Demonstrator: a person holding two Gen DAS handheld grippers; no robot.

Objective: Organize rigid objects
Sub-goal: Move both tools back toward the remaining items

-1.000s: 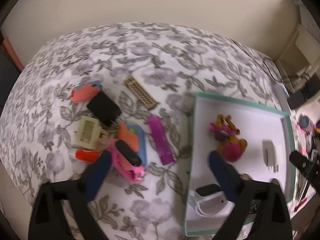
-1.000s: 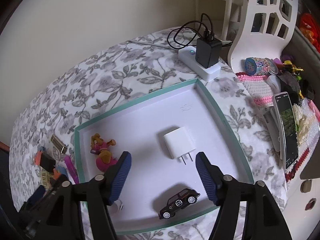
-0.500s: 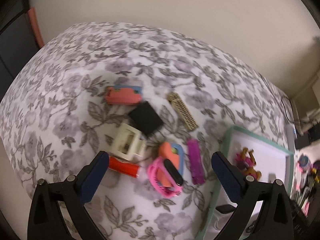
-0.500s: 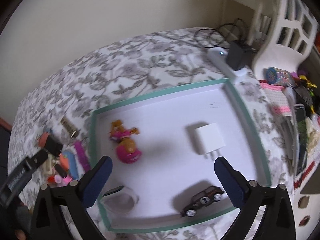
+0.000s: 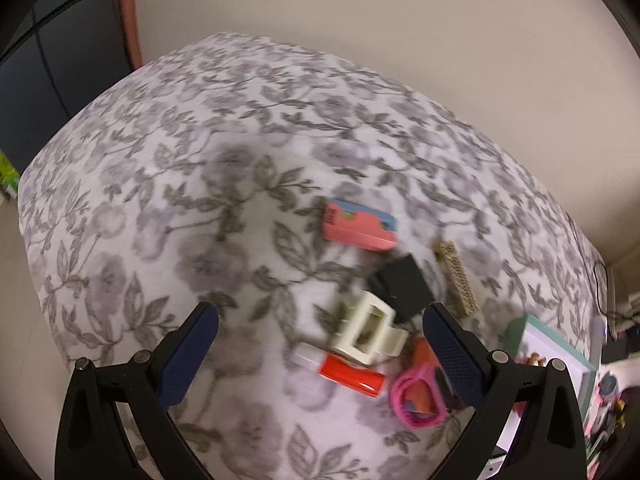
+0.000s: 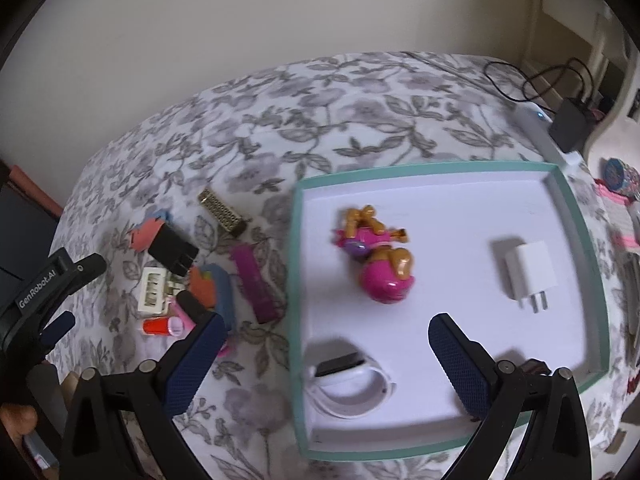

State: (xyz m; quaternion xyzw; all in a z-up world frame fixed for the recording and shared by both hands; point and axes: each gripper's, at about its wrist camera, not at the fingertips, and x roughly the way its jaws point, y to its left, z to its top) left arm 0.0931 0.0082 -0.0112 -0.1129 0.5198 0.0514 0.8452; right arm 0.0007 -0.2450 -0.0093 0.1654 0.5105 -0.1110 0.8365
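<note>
Both grippers have swung left over the floral bedspread (image 5: pixel 168 184), tray (image 6: pixel 576 216) trailing right, fingers spread wide, empty.

Black hand-held gripper (image 6: pixel 326 334), navy textured pads (image 6: pixel 194 364)

White lettering reading "GenRobot.AI" runs along the black body of the left gripper (image 6: pixel 56 280), which shows at the left edge of the right wrist view, well to the left of the right gripper (image 6: pixel 326 364). In the left wrist view, the pink box (image 5: pixel 358 226) lying ahead of the left gripper carries a short line of dark print on its near end, too blurred to read. No other text, number or sign is legible in either view.
</note>
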